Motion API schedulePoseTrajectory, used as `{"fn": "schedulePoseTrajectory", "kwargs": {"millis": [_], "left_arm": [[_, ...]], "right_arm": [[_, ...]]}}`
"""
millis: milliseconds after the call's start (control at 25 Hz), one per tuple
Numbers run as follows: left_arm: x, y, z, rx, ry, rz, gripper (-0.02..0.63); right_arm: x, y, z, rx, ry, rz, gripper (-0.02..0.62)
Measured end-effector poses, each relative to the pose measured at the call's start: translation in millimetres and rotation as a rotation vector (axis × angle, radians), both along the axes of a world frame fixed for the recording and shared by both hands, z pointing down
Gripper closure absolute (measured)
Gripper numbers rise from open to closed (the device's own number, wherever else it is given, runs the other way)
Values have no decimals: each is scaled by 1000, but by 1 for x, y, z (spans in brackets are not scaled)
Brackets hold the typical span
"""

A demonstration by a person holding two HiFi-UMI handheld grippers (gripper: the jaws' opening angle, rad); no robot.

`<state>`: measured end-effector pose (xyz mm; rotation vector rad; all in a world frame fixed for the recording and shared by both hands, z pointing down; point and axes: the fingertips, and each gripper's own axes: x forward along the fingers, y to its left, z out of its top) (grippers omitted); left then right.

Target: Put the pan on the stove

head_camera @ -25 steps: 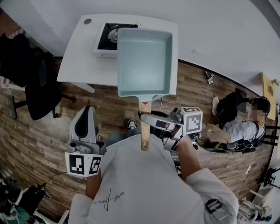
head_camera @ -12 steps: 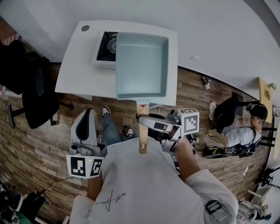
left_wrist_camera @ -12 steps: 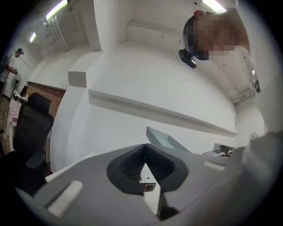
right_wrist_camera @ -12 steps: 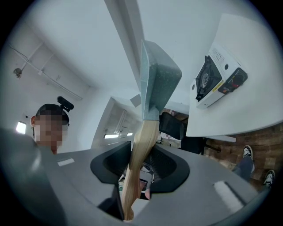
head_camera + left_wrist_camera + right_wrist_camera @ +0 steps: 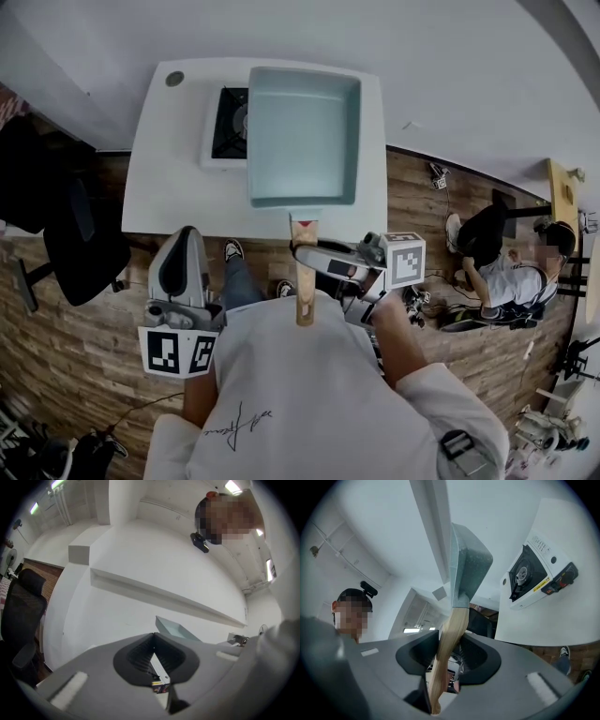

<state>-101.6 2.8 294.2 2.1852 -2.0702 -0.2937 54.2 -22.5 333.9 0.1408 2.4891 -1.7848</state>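
A rectangular pale teal pan hangs level above the white table, its left edge covering the right side of the black-topped portable stove. Its wooden handle points back toward me, and my right gripper is shut on it. In the right gripper view the handle runs up between the jaws to the pan, with the stove off to the right. My left gripper is held low by my left side, shut and empty; a corner of the pan shows above its jaws.
A black office chair stands left of the table on the wooden floor. A person sits on the floor at the right among cables. The table has a small round hole at its far left corner. A white wall lies behind it.
I have stepped closer to the table. The pan, still held by its handle, has gone farther forward over the table and now covers more of the stove's right side.
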Motion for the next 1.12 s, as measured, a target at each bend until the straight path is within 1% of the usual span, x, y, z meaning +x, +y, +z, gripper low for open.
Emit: {"fn": "schedulePoseTrajectory", "kwargs": {"millis": [120,280,480,600,760,920,1000,1120], "left_arm": [[-20,-15,-2,4,7,19,551],[-48,-35,-8,8,6,57,551],[-104,-62,-2,14,8,113,551],[-125,-73,0,7,21,143,551],[-132,-82,-2,4,24,196,552],[-132,-87,-7,9,3,246,552],[-133,-89,-6,5,-2,262,551],[-135,-87,-9,6,10,275,552]], "right_arm": [[-19,-11,-3,-4,-6,19,465],[-43,-25,-6,-1,10,62,465],[-96,-46,1,-12,15,109,463],[-114,-54,-1,-13,17,149,463],[-119,-59,-6,-8,14,188,463],[-119,-63,-6,-6,15,219,463],[-119,-64,-3,-17,16,229,463],[-116,-65,5,-37,12,230,463]]}}
